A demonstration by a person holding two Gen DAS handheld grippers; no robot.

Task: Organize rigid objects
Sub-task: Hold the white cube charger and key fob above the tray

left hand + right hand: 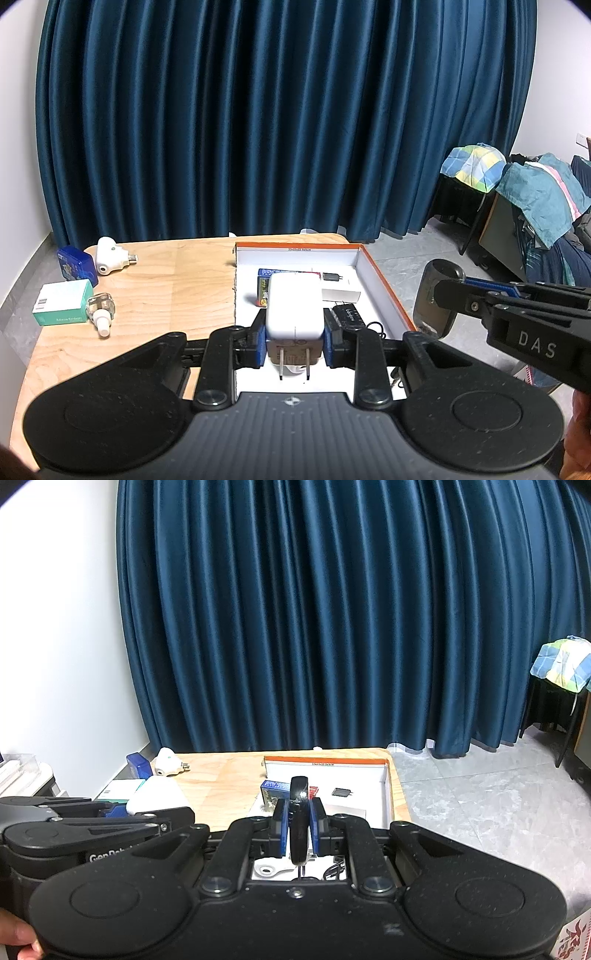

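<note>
My left gripper [294, 345] is shut on a white power adapter [294, 308], prongs pointing back at the camera, held above the white cardboard box with orange rim [384, 280]. My right gripper [298, 825] is shut on a thin dark flat object [298, 812], seen edge-on, over the same box [386, 786]. In the left wrist view the right gripper [447, 299] holds that dark object [436, 299] at the box's right edge. Inside the box lie a blue card box [264, 277], a white box [341, 294], a small black piece [331, 276] and a black case [347, 315].
On the wooden table [177, 280] left of the box lie a blue tin [77, 266], a white plug-in device [109, 254], a green-white carton [62, 302] and a small clear bottle [99, 309]. A blue curtain hangs behind. Cloth-covered furniture [532, 206] stands on the right.
</note>
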